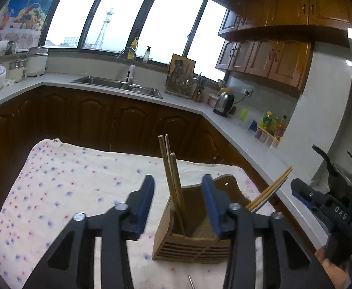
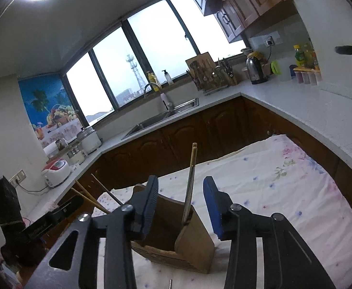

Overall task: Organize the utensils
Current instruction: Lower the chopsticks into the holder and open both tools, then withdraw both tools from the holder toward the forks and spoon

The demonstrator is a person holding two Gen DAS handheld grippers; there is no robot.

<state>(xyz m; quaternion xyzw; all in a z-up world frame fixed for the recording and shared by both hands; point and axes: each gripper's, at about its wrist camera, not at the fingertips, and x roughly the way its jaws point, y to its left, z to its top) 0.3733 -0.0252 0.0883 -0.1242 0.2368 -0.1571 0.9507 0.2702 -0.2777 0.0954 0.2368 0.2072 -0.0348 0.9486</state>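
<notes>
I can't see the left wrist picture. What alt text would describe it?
An open left gripper hovers over a wooden utensil holder with chopsticks standing in it, on a flowered tablecloth. Behind lie a kitchen counter, a sink and big windows.

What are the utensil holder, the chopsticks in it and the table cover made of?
Utensil holder: looks like wood or bamboo, matte tan, with slots cut through the base. Chopsticks: pale bamboo or wood, unvarnished by the look; one in the right wrist view has a grey, possibly metal, lower half. Table cover: thin wrinkled fabric with a floral print.
</notes>
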